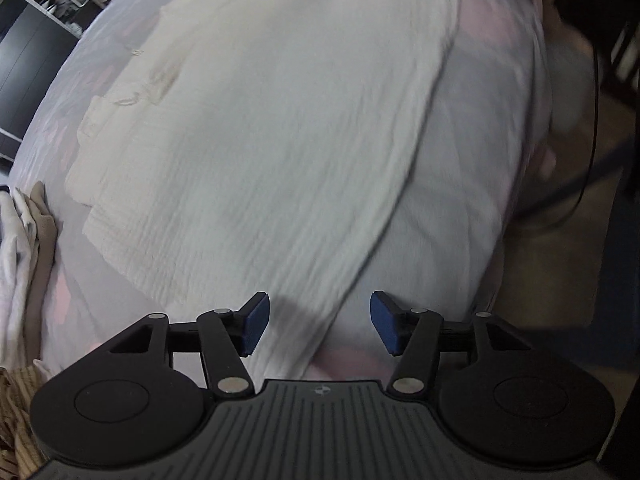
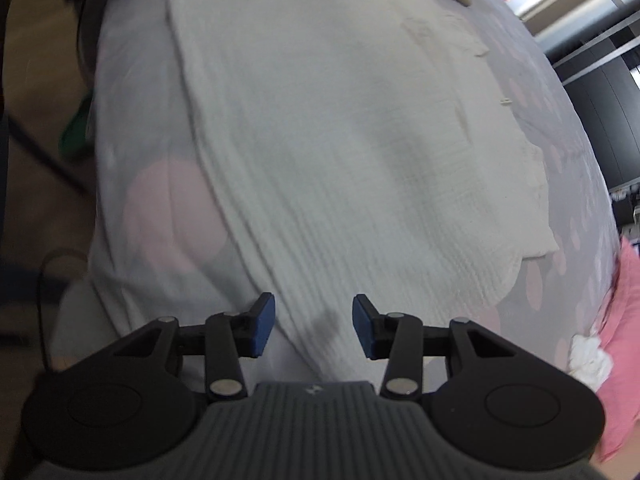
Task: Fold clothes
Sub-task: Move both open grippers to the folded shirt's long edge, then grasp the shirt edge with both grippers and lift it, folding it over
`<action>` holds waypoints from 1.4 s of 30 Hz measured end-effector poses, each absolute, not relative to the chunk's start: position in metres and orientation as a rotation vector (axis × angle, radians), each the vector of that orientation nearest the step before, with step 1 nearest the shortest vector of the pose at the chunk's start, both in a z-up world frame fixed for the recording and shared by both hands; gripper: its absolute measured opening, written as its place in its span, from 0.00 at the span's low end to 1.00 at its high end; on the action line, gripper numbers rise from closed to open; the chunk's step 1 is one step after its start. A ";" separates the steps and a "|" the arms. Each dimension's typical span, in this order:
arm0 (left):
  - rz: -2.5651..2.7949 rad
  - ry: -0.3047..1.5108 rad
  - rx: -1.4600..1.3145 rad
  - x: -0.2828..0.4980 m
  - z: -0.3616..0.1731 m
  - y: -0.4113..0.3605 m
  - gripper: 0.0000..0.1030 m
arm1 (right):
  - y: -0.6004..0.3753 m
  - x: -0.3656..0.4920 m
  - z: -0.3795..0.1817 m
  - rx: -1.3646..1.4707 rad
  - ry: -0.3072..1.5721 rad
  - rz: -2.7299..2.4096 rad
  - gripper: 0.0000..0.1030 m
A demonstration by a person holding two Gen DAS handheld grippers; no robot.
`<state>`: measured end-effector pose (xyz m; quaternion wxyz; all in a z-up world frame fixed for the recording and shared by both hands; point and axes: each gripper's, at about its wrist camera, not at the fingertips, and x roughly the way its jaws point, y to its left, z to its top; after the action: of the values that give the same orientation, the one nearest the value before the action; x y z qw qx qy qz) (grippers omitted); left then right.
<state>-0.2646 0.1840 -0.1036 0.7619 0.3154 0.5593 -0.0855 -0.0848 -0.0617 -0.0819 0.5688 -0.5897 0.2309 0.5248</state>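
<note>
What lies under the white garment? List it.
Under the white garment lies a grey bedsheet with pink spots, showing all round its edges. The sheet directly beneath is covered, so anything hidden there cannot be seen.

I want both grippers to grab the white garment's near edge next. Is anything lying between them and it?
Nothing visible: the white garment lies flat on the bedspread, directly beyond each open hand-held gripper.

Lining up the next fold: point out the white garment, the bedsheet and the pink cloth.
White garment point(image 1: 260, 140): left wrist view, middle of the crinkled fabric.
Bedsheet point(image 2: 568, 128): right wrist view, bare dotted part right of the garment.
Pink cloth point(image 2: 624, 344): right wrist view, right edge.
</note>
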 end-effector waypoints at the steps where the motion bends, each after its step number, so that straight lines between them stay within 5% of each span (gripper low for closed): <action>1: -0.185 1.207 0.706 -0.267 -0.105 0.184 0.56 | -0.064 -0.087 -0.087 -1.431 0.533 1.227 0.45; 9: -0.073 1.207 0.832 -0.264 -0.113 0.187 0.59 | -0.075 -0.084 -0.104 -1.569 0.461 1.128 0.46; 14: -0.041 1.222 0.879 -0.261 -0.125 0.185 0.43 | -0.078 -0.094 -0.123 -1.713 0.324 1.097 0.44; 17: -0.037 1.232 0.854 -0.259 -0.125 0.184 0.25 | -0.079 -0.098 -0.129 -1.759 0.271 1.085 0.42; 19: -0.029 1.238 0.801 -0.257 -0.121 0.186 0.11 | -0.079 -0.097 -0.128 -1.760 0.270 1.072 0.21; 21: -0.009 1.231 0.757 -0.255 -0.115 0.189 0.07 | -0.079 -0.099 -0.129 -1.768 0.244 1.043 0.10; 29: 0.140 1.085 0.515 -0.242 -0.068 0.211 0.04 | -0.074 -0.079 -0.082 -1.524 0.143 0.875 0.06; 42: 0.311 0.634 0.195 -0.228 0.081 0.257 0.04 | -0.063 -0.025 0.054 -1.020 -0.014 0.595 0.05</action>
<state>-0.2277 0.2568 0.0806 0.9337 0.0954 0.3098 0.1520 -0.0246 -0.0630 0.0539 0.8306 -0.4810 -0.0067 0.2806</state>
